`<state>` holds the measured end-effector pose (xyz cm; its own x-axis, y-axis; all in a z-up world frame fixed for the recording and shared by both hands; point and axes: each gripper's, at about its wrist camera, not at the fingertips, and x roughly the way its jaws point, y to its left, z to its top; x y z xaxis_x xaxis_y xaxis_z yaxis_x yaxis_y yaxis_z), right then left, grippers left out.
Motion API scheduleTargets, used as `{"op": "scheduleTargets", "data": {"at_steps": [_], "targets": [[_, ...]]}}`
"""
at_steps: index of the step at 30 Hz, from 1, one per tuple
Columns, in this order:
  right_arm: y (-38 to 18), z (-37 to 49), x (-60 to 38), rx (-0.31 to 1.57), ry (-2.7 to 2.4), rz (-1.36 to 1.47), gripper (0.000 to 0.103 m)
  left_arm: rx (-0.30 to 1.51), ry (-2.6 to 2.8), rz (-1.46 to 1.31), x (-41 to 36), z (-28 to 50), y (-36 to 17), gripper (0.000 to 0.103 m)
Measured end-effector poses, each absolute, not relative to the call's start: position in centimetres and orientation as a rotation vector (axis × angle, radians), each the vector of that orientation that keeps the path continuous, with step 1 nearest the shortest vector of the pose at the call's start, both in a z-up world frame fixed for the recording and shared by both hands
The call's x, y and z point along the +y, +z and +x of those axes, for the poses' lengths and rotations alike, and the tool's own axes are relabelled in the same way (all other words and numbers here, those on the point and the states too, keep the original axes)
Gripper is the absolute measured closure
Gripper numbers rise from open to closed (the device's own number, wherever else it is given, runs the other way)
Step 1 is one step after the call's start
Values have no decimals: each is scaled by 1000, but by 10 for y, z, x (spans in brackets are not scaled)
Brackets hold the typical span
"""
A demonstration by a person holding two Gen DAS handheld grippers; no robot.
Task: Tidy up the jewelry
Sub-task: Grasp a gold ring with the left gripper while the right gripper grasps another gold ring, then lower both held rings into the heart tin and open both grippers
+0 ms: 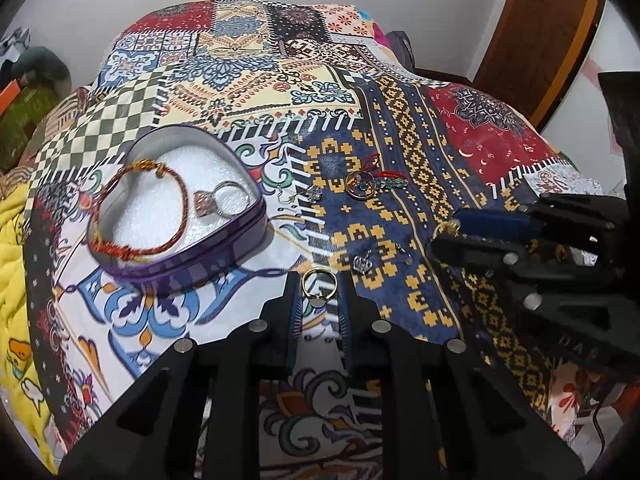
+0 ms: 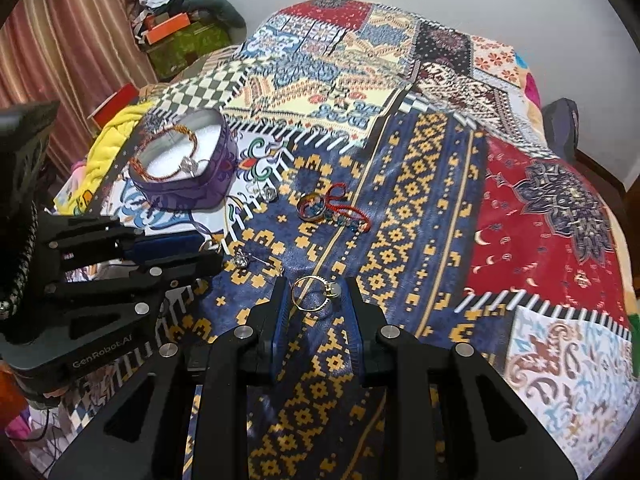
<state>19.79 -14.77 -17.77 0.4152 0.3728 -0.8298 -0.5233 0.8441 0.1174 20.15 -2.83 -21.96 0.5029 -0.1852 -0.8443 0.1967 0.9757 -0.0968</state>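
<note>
**A:** Nearest first: our left claw (image 1: 319, 294) has a thin gold ring with a pale flat face (image 1: 319, 289) between its fingers, which stand close on either side of it. Our right claw (image 2: 316, 294) frames a thin gold ring with a small stone (image 2: 314, 293) the same way. Whether either is truly pinched, we cannot tell.

**B:** We judge both rings light, rigid and slick. We'd press across the band, not the setting.

**A:** Just beyond the left claw lies a small silver earring (image 1: 363, 265) on the patchwork bedspread (image 1: 400, 152); farther on, a round multicoloured pendant on red cord (image 1: 361, 186).

**B:** Ahead and left of that claw sits the purple heart-shaped tin lined with white foam (image 1: 180, 208), already holding a soft red-orange braided bracelet (image 1: 140, 208).
</note>
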Motion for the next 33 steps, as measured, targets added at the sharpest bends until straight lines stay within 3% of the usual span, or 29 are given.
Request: {"op": "scheduleTargets", "data": {"at_steps": [33], "targets": [[-100,189,-84,798,649,-135,80,726,-110,-81,60,170,-113,86]]}}
